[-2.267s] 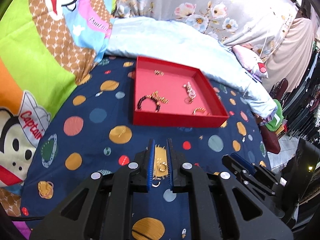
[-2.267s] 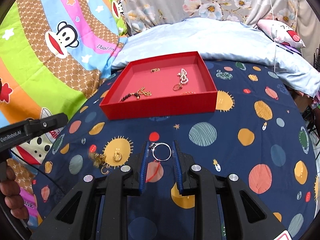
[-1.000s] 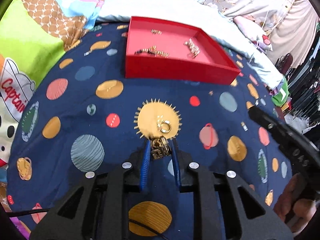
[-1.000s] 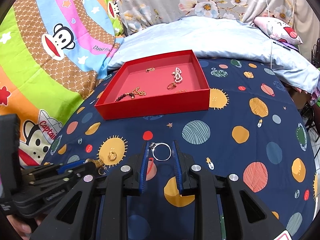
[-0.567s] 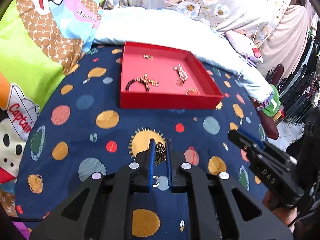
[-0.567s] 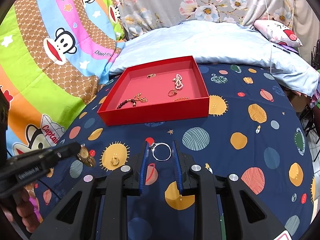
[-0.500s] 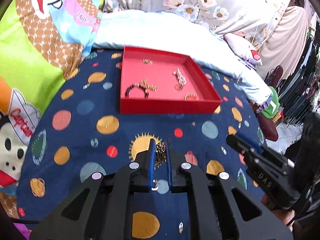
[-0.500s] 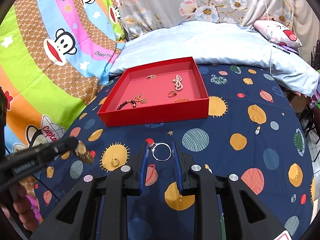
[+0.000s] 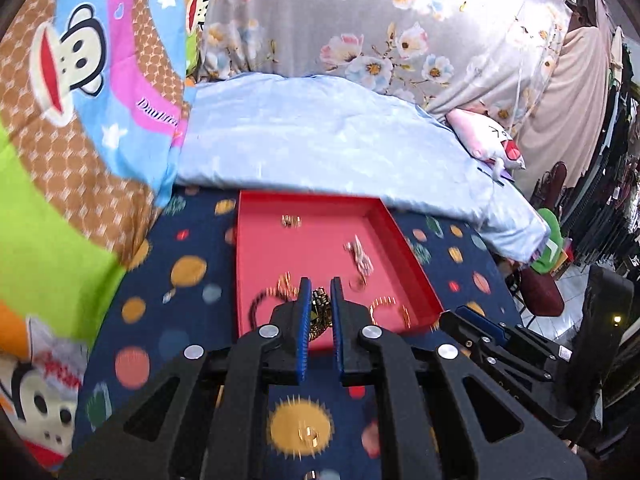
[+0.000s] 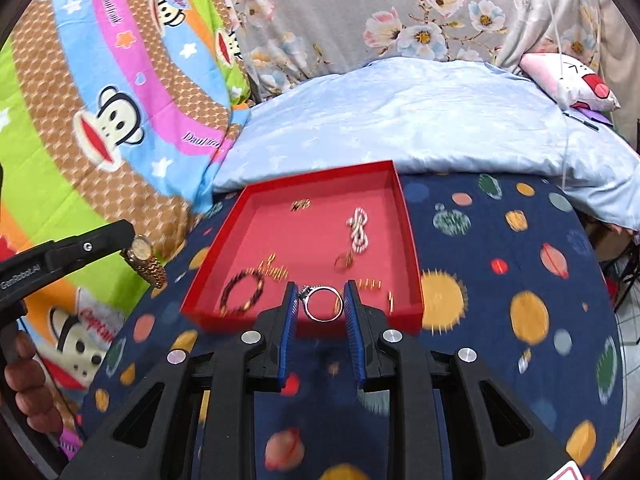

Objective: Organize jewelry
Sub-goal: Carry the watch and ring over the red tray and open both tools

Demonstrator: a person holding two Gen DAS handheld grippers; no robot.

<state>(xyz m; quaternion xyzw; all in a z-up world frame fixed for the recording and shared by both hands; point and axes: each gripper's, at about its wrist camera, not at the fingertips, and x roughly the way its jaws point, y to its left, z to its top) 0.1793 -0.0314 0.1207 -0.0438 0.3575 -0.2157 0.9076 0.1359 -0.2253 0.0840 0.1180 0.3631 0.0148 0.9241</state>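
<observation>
A red tray (image 9: 405, 258) (image 10: 411, 240) lies on the planet-print bedspread and holds a black bead bracelet (image 10: 242, 292), a pearl piece (image 10: 357, 230) and a few small gold pieces. My left gripper (image 9: 319, 286) is shut on a gold watch (image 9: 320, 310) and hangs just before the tray's near edge. In the right wrist view the same watch (image 10: 144, 261) dangles from the left gripper (image 10: 127, 237), left of the tray. My right gripper (image 10: 321, 286) is shut on a silver ring (image 10: 306, 294) over the tray's near rim. A gold ring (image 9: 309, 434) stays on a yellow sun print.
A light blue quilt (image 10: 420, 120) is bunched behind the tray. A bright monkey-print blanket (image 10: 100, 112) rises on the left, and a pink plush toy (image 10: 572, 84) lies at the far right. A hand (image 10: 24, 380) grips the left tool's handle.
The left gripper closed on the gold watch, lifted it off the sun print and moved toward the tray. The right gripper, still holding the ring, also moved up to the tray.
</observation>
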